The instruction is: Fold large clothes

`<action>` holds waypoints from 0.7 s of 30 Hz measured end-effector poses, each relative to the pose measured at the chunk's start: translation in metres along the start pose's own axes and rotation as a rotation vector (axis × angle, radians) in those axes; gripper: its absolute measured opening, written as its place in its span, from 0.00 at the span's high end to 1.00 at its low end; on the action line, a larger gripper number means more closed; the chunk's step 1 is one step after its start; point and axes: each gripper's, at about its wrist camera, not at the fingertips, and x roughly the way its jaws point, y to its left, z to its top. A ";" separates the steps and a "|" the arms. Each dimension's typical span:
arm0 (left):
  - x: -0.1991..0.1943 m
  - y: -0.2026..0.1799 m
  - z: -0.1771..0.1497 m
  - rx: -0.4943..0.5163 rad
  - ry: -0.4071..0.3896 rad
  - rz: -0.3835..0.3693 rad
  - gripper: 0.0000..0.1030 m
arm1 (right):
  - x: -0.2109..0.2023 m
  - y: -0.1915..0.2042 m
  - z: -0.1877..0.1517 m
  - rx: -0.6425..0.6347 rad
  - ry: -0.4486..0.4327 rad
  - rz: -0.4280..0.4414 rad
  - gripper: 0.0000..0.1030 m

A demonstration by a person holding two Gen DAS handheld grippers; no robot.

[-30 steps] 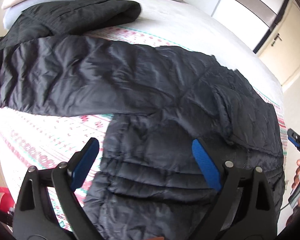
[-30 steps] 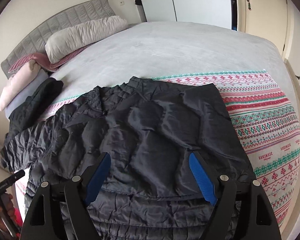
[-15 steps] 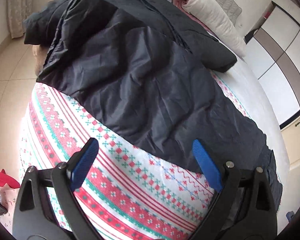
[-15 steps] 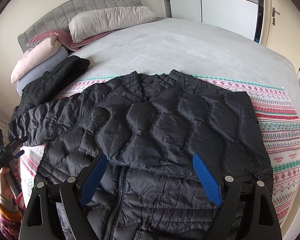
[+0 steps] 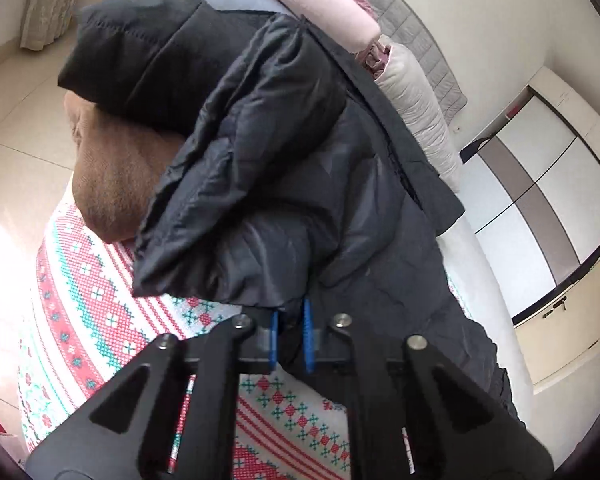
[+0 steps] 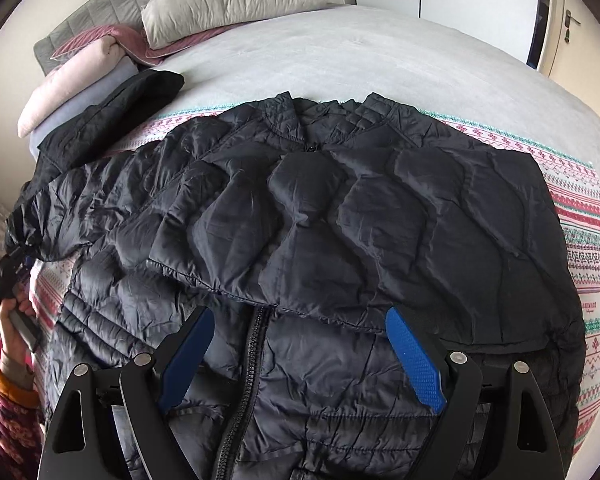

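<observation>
A large black quilted jacket (image 6: 340, 216) lies front up on the bed, one sleeve folded across its chest, zipper (image 6: 244, 376) toward me. My right gripper (image 6: 300, 356) is open and empty just above the jacket's lower front. My left gripper (image 5: 291, 322) is shut on the cuff end of the other sleeve (image 5: 252, 208), at the bed's left edge; it also shows at the far left of the right wrist view (image 6: 18, 258), pinching the sleeve end.
The jacket rests on a red, green and white patterned blanket (image 6: 588, 216) over a grey bedspread (image 6: 340, 52). Another black garment (image 6: 112, 116), folded blankets (image 6: 72, 80) and pillows (image 6: 228, 0) lie near the headboard. A brown cushion (image 5: 112, 172) and tiled floor (image 5: 16, 92) lie at the left side.
My left gripper moved to the sleeve's cuff and closed on it. My right gripper drew slightly closer to the jacket and stayed open.
</observation>
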 end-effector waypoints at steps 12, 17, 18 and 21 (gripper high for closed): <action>-0.080 -0.196 -0.005 0.290 -0.053 -0.467 0.96 | -0.017 0.009 0.018 -0.002 -0.046 0.046 0.14; -0.088 -0.281 -0.051 0.406 0.050 -0.603 0.96 | -0.034 0.007 0.029 0.005 -0.086 0.060 0.14; -0.087 -0.295 -0.063 0.430 0.076 -0.616 0.96 | -0.036 0.005 0.030 0.009 -0.094 0.062 0.14; -0.081 -0.321 -0.100 0.471 0.164 -0.645 0.96 | -0.042 -0.009 0.030 0.032 -0.110 0.064 0.14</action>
